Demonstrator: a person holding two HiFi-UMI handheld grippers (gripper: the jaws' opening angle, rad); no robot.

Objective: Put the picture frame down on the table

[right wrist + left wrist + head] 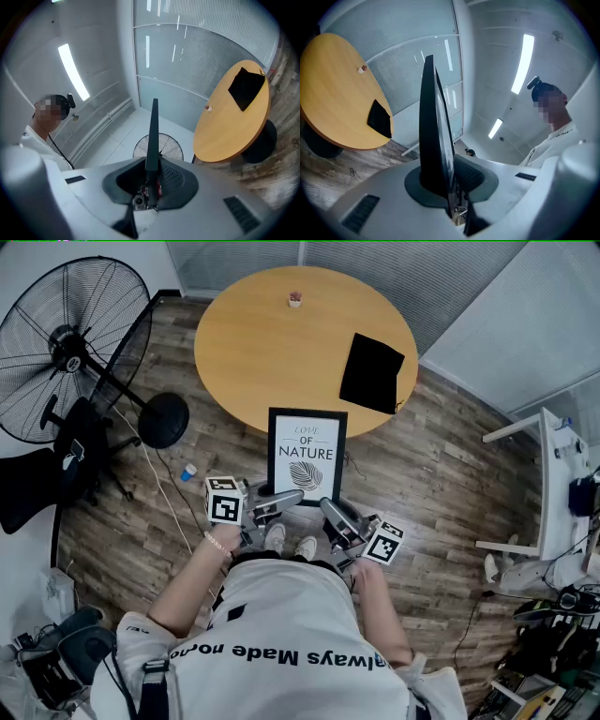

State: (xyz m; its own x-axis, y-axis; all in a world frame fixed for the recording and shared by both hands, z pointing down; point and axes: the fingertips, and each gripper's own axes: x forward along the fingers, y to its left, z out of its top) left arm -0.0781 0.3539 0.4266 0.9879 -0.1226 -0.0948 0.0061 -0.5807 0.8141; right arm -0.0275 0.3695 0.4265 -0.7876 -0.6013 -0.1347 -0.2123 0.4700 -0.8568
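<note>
A black picture frame (307, 457) with a "Love of Nature" leaf print is held in the air, face up, over the near edge of the round wooden table (272, 343). My left gripper (278, 502) is shut on the frame's lower left edge; in the left gripper view the frame (433, 136) stands edge-on between the pads. My right gripper (330, 512) is shut on the lower right edge, and the frame (152, 136) shows as a thin black blade in the right gripper view.
A black cloth (371, 372) lies on the table's right side and a small red-and-white object (295, 300) sits near its far edge. A black pedestal fan (70, 348) stands at the left, a white table (551, 484) at the right. Cables run over the wood floor.
</note>
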